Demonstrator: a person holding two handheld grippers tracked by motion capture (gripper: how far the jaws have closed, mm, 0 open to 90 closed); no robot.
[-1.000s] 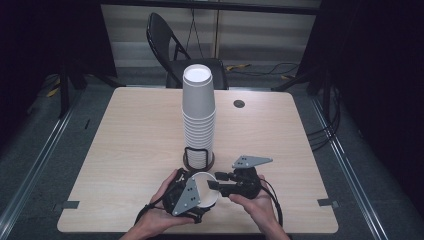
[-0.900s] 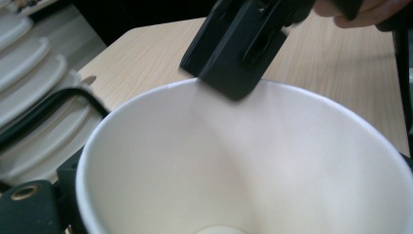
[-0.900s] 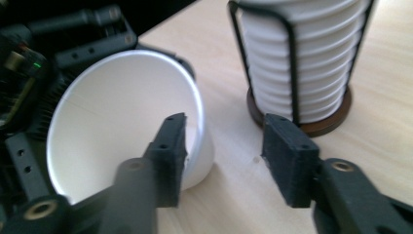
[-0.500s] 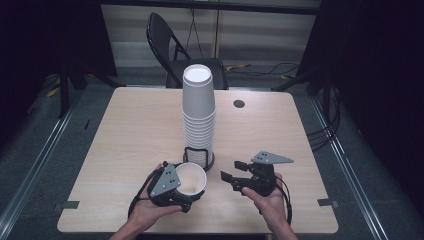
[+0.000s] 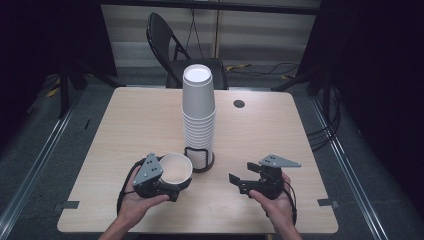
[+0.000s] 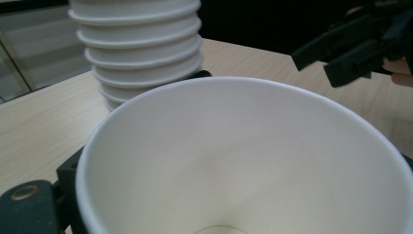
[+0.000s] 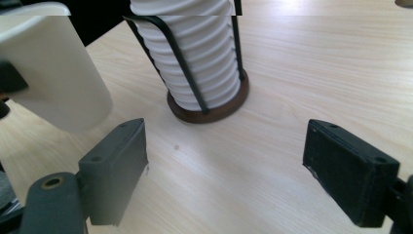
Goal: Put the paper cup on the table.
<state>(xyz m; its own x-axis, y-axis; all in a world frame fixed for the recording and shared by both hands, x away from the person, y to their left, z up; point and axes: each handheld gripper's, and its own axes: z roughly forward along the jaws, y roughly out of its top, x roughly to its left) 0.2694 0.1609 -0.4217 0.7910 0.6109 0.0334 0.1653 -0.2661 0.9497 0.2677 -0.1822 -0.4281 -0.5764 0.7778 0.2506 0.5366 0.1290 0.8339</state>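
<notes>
One paper cup clamped in my left gripper, one cup stack just beyond it, my right gripper jaws just spread wide, empty, one bench below.

Black, blocky left tool topped by a grey three-cornered plate dotted with small screws; same grey plate on the black right tool (its jaws just been opening, nothing between); flat rectangular black pads with tiny recessed holes; brass-ringed pivot at each jaw base; black cables trailing back; bare forearms, no sleeves.
</notes>
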